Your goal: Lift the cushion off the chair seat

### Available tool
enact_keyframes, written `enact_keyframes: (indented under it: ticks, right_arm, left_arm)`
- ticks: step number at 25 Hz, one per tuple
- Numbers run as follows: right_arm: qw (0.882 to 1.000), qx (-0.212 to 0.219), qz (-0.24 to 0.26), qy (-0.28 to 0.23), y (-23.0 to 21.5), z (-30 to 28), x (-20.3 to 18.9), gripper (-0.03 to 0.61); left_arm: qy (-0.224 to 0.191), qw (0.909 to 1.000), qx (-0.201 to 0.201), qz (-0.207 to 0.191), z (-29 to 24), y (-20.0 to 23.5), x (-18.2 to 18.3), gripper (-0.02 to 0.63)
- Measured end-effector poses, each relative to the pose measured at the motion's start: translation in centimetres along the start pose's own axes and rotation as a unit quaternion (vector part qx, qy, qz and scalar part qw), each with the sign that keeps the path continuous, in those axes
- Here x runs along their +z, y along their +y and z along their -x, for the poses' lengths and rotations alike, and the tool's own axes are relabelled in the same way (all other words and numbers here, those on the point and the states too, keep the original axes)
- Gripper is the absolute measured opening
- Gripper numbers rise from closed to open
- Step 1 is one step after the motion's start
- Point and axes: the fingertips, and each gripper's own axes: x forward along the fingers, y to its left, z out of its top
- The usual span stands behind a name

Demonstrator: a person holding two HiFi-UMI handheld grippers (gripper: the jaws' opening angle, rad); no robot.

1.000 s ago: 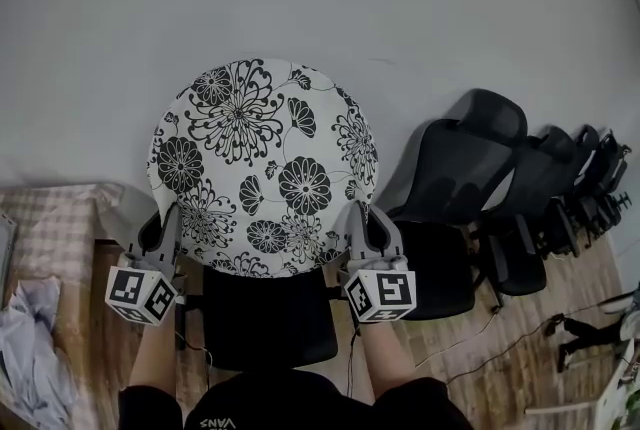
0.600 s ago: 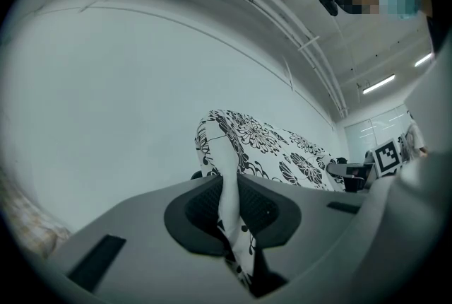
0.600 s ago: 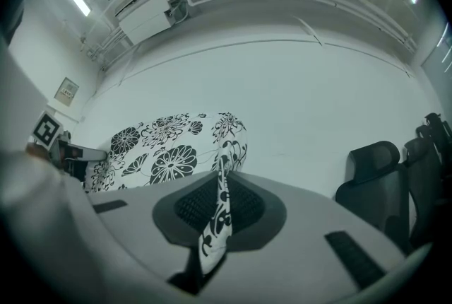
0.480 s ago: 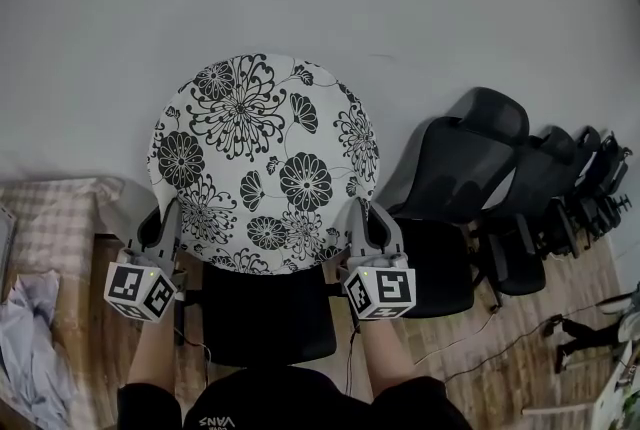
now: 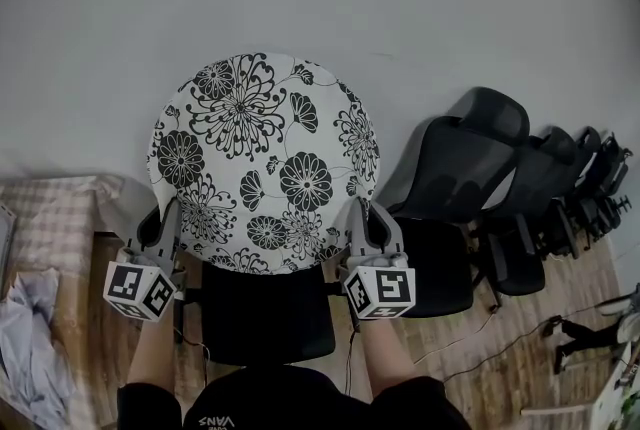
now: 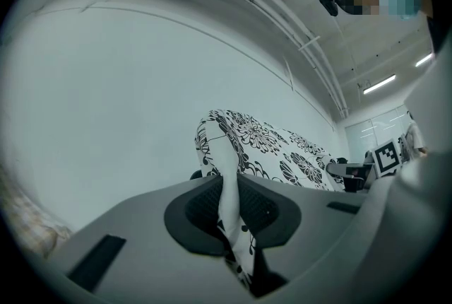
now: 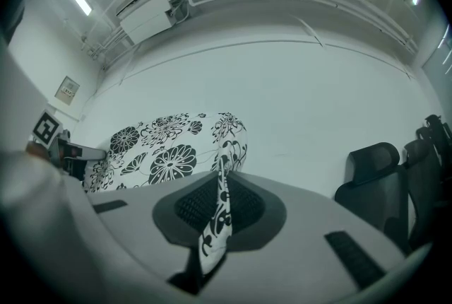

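I lose the far part of the chair (image 5: 265, 318) behind the cushion (image 5: 262, 163); the checked cloth (image 5: 50, 218) runs off my head view's left edge.

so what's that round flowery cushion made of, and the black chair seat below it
cushion: looks like soft matte printed cloth, black flowers on white; its rim folds thin and limp in both gripper views. chair seat: black, matte, likely fabric or mesh upholstery, but too dark to tell the weave.
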Motion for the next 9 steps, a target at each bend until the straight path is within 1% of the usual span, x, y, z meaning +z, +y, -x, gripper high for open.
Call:
enact_keyframes:
  ticks: [9]
  right_arm:
    - [1.0, 0.0, 0.001, 0.002, -0.02, -0.22, -0.18, 0.032]
  left_arm:
    - [0.002, 1.0, 0.002, 0.0, -0.12, 0.14, -0.13, 0.041]
